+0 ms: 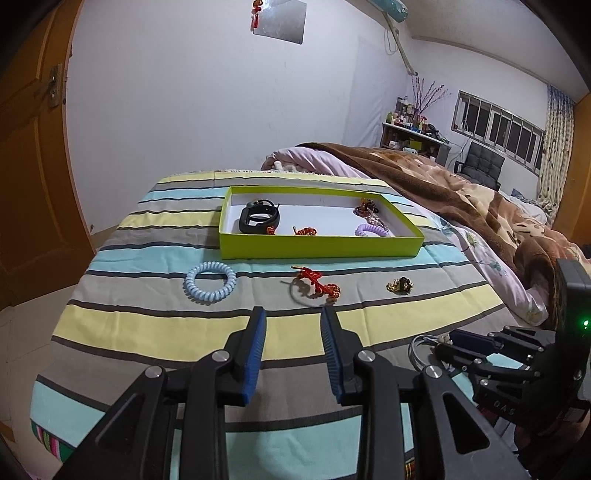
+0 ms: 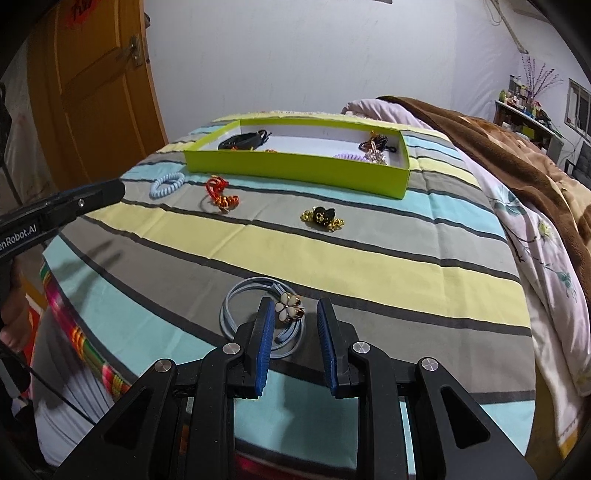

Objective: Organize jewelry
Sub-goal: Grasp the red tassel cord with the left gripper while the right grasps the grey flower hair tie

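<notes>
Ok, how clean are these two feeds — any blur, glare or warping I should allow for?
Left wrist: sharp, but fisheye bows the door and bed edge; dark corners; a shiny wall panel reflects light. Right wrist: equally sharp and warped, soft lighting, faint shadows under the left gripper; flower hair tie crisp.

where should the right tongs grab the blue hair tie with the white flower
Grip the white flower charm of the pale blue looped hair tie, coming straight down from above. The cords lie flat on the striped bedspread; the flower stands proud, already between the open right tongs.
</notes>
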The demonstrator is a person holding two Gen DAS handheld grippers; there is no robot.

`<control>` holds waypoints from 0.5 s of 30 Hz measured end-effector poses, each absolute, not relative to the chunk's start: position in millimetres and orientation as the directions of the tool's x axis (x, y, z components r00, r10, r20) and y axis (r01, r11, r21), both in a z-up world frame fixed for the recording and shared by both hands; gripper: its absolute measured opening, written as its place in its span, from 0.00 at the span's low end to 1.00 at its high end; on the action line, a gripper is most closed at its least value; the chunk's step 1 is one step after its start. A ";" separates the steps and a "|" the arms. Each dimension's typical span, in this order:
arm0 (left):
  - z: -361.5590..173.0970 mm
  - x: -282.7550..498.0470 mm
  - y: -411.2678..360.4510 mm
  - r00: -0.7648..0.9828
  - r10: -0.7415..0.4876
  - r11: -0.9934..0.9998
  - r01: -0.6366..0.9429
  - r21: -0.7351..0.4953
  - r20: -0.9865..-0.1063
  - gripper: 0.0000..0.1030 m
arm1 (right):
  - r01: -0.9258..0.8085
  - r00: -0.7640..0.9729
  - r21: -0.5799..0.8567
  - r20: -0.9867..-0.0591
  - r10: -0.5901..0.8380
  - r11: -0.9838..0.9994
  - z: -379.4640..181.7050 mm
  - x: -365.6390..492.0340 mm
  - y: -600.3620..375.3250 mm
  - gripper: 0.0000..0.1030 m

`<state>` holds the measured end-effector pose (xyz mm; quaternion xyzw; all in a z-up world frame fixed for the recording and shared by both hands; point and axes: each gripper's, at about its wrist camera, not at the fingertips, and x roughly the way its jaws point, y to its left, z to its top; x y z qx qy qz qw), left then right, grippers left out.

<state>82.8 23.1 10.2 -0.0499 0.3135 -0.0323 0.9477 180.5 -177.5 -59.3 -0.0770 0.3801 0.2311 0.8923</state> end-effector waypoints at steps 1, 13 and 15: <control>9.9 84.6 22.9 0.800 -0.094 0.993 0.032 -0.115 -0.592 0.31 | -0.474 0.600 0.039 -0.716 0.355 0.880 -60.5 181.6 -176.5 0.23; 2.9 110.4 17.8 0.783 -0.125 0.989 0.052 -0.137 -0.610 0.31 | -0.466 0.615 0.041 -0.703 0.357 0.884 -56.3 189.1 -180.8 0.17; 0.5 116.6 16.4 0.778 -0.130 0.989 0.054 -0.140 -0.615 0.31 | -0.460 0.622 0.045 -0.696 0.358 0.887 -52.4 191.3 -182.7 0.17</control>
